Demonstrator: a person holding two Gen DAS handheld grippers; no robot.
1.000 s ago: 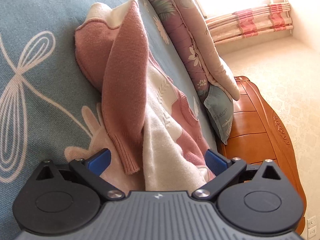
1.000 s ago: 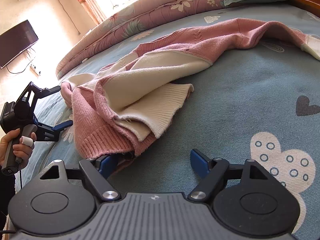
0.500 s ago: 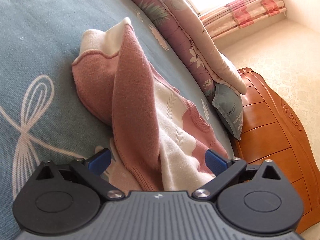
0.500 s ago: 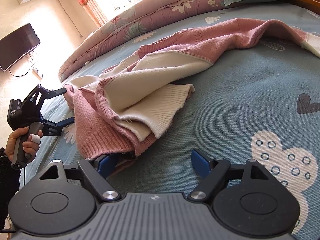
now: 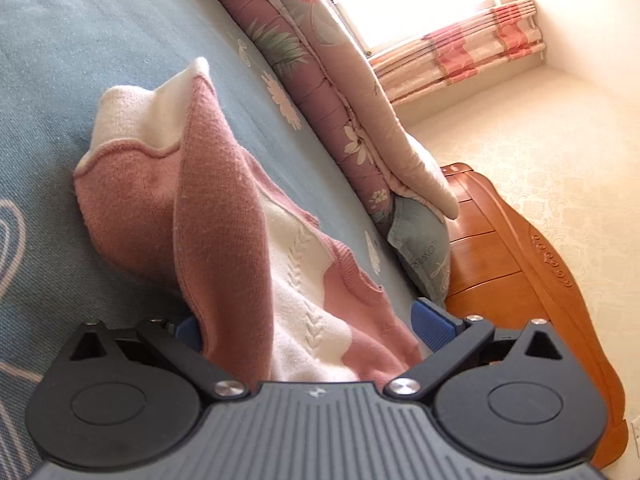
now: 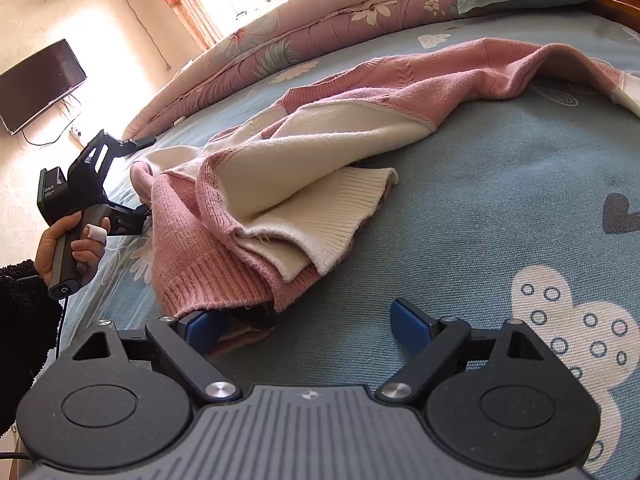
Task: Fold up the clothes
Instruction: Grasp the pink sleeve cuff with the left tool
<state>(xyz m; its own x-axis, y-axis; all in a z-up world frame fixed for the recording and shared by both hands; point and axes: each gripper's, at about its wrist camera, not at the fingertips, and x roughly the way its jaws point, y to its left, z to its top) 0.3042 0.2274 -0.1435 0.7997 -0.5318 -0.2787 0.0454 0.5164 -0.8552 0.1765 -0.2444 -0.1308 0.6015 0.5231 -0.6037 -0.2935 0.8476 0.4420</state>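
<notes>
A pink and cream knit sweater (image 6: 320, 184) lies crumpled on the blue bedspread (image 6: 500, 220). My right gripper (image 6: 306, 326) sits low on the bed at the sweater's near end. Its jaws are opening, with the pink ribbed hem against the left pad and nothing pressed between them. In the left wrist view the sweater (image 5: 224, 200) runs away from me, a pink sleeve folded over its body. My left gripper (image 5: 310, 324) is open wide, and the sleeve and body lie between its jaws. The left gripper (image 6: 144, 178) also shows at the sweater's far left edge.
A rolled floral quilt (image 5: 320, 80) and a blue pillow (image 5: 420, 240) line the far side of the bed beside a wooden headboard (image 5: 500, 248). A person's hand (image 6: 72, 244) holds the left gripper's handle. A dark television (image 6: 40, 84) hangs on the wall.
My left gripper has moved in over the sweater and rolled a little, so the sleeve now lies between its jaws. The right gripper's jaws have spread slightly wider.
</notes>
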